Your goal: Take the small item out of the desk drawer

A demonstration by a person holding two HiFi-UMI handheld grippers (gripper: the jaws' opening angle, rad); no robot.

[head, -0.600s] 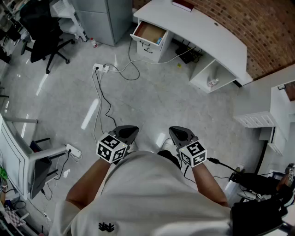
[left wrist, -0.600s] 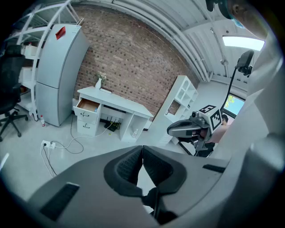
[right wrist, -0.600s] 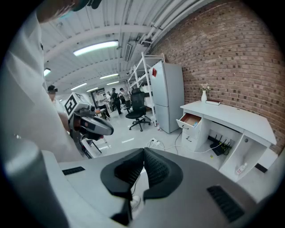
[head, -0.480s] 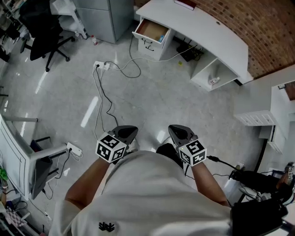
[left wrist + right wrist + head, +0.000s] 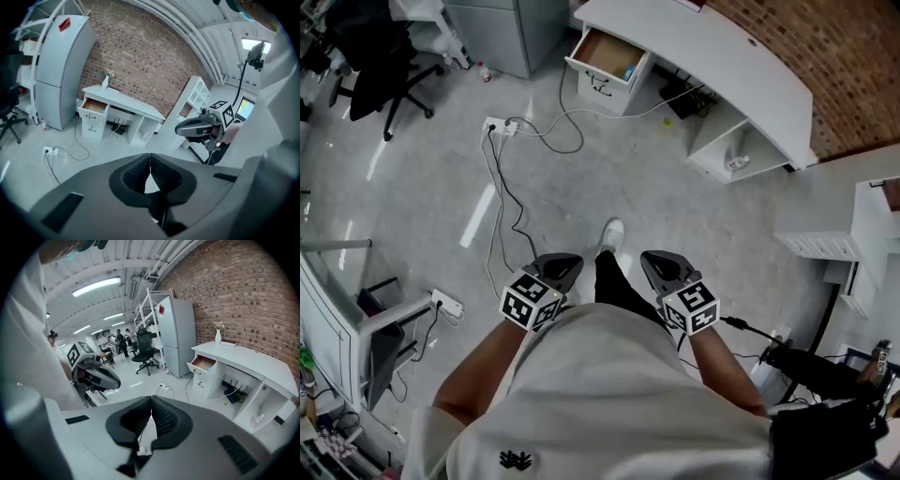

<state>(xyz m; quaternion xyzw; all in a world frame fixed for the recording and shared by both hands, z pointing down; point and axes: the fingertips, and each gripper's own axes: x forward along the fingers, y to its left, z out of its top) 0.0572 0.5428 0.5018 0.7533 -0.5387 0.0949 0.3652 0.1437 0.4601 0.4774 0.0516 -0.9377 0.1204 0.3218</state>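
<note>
With the left gripper [image 5: 561, 267] and right gripper [image 5: 662, 267] both clenched on nothing, the small blue item [image 5: 628, 70] lies in the open white desk drawer [image 5: 600, 52], well apart and straight ahead of the fingertips, neither gripper clearly nearer.

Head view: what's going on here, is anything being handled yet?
Not yet. A person stands well back from the desk, one shoe set forward, holding the left gripper and the right gripper near the waist. Both grippers are shut and empty. The drawer at the desk's end is open, with a small blue item showing inside. It is far out of reach of either gripper.
</note>
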